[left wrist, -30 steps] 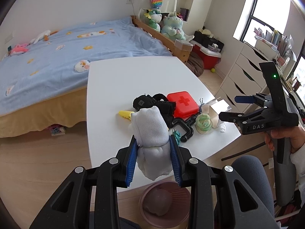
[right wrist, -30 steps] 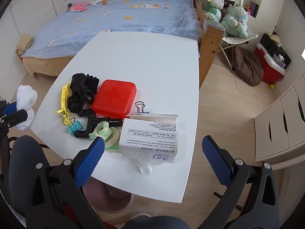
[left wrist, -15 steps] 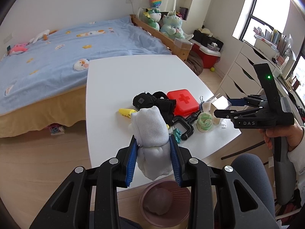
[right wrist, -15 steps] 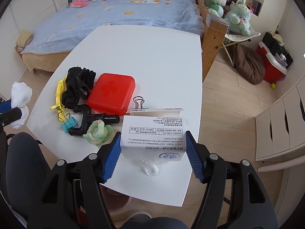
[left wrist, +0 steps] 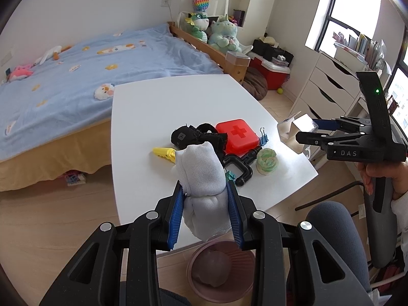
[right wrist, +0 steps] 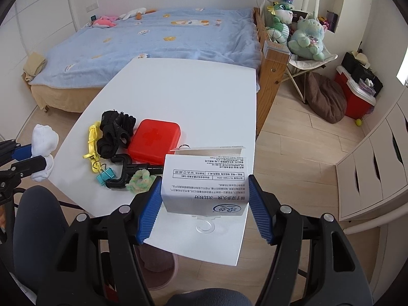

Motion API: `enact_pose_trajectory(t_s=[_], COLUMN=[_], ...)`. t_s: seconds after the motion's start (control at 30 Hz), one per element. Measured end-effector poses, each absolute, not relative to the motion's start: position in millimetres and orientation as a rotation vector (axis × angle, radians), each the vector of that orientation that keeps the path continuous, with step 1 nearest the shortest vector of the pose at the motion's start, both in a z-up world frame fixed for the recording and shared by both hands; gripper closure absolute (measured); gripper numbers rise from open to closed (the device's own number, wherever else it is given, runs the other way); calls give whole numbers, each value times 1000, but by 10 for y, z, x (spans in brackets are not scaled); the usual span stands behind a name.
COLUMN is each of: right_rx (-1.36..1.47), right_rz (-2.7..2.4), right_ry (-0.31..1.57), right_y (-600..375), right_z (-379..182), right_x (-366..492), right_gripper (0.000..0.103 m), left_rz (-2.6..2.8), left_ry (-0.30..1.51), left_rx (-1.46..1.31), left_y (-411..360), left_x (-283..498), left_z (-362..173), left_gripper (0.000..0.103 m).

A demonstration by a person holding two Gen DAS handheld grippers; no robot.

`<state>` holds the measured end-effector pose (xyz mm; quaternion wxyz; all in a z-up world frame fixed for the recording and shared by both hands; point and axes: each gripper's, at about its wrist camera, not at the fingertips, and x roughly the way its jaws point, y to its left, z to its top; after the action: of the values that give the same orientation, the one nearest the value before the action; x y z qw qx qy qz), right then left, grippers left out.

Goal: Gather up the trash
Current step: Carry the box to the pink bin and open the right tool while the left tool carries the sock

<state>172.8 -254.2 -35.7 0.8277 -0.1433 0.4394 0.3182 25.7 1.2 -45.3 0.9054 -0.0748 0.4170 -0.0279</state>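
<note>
My left gripper (left wrist: pixel 206 204) is shut on a white sock (left wrist: pixel 201 176) and holds it above the table's near edge, over a pink bin (left wrist: pixel 221 272) on the floor. The sock also shows in the right wrist view (right wrist: pixel 43 140). My right gripper (right wrist: pixel 205 199) is shut on a white paper box (right wrist: pixel 204 186) with printed text, lifted a little off the white table (right wrist: pixel 178 97). That box shows in the left wrist view (left wrist: pixel 295 130) between the right gripper's fingers.
On the table lie a red first-aid case (right wrist: pixel 154 140), a black strap bundle (right wrist: pixel 114 132), a yellow clip (right wrist: pixel 91 140), a black clamp (right wrist: pixel 125 173), a green scrunchie (right wrist: pixel 139 179), binder clips and a clear hook (right wrist: pixel 204 224). A grey chair (left wrist: pixel 336 229) and the bed (right wrist: pixel 153 38) surround it.
My right gripper moved in around the white box, shut on it and raised it slightly. My left gripper kept hold of the sock and barely moved.
</note>
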Motion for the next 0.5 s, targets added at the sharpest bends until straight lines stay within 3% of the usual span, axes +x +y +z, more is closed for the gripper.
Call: enact_pose_trajectory(t_s=[0.5], right_rx=[-270], right_rz=[808], right_ry=[847], right_y=[-2644], right_z=[104], right_x=[946], right_gripper=[39], left_rz=[-78], left_ry=[845], left_rx=[-107], left_y=[-153], left_x=[-48], left_z=[-315], left_gripper=[71])
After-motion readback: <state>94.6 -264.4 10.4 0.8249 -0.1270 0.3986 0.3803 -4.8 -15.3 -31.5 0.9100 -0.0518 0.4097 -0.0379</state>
